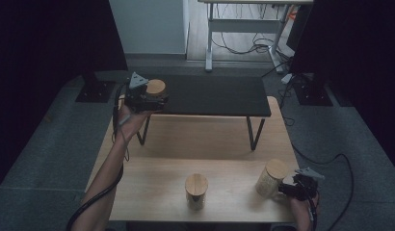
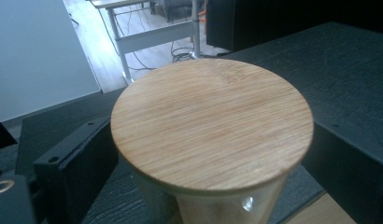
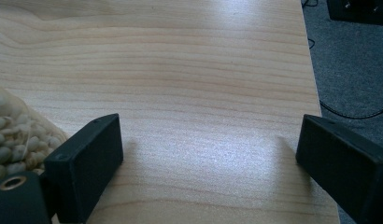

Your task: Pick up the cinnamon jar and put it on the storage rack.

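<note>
A glass jar with a round bamboo lid point(image 2: 212, 125) stands at the left end of the low black shelf point(image 1: 219, 94). My left gripper point(image 1: 155, 97) is open with one jaw on each side of that jar, and dark shelf shows in the gaps beside the glass. A second lidded jar point(image 1: 271, 178) holding pale beans point(image 3: 10, 135) stands at the front right of the wooden table point(image 1: 195, 144). My right gripper point(image 3: 208, 149) is open just right of it, low over bare wood. A third lidded jar point(image 1: 196, 190) stands at the front middle.
The black shelf stands on thin legs over the back half of the table. Grey carpet, cables and dark stands point(image 1: 313, 91) surround the table. A white desk frame point(image 1: 243, 24) stands further back. The table's right edge point(image 3: 315, 93) lies close to my right gripper.
</note>
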Motion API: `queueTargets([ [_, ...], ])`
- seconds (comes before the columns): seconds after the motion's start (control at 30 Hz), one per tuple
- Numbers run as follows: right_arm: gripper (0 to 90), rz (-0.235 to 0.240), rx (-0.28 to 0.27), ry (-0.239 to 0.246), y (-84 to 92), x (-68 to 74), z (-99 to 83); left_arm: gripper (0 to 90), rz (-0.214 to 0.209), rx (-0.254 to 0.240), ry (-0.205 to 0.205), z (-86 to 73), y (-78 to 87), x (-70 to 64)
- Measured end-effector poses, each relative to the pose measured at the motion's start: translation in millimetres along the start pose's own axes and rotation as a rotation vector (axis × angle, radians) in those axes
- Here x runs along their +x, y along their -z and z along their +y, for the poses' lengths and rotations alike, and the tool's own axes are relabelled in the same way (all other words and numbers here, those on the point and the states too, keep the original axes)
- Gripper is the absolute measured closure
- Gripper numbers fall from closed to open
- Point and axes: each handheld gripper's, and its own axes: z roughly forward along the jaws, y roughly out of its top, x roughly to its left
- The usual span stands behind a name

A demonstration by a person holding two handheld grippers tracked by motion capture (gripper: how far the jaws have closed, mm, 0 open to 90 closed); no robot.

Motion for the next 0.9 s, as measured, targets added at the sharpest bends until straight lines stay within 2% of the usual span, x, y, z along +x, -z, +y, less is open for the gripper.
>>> queueTargets([
  [0.3,6.9,0.0,0.0,0.0,0.0,0.0,0.0,4.2,0.002,-0.023,0.014,-3.1,10.1,3.3],
  [0.9,6.9,0.0,0.0,0.0,0.0,0.0,0.0,4.4,-0.009,-0.05,0.031,-21.2,35.6,4.7],
])
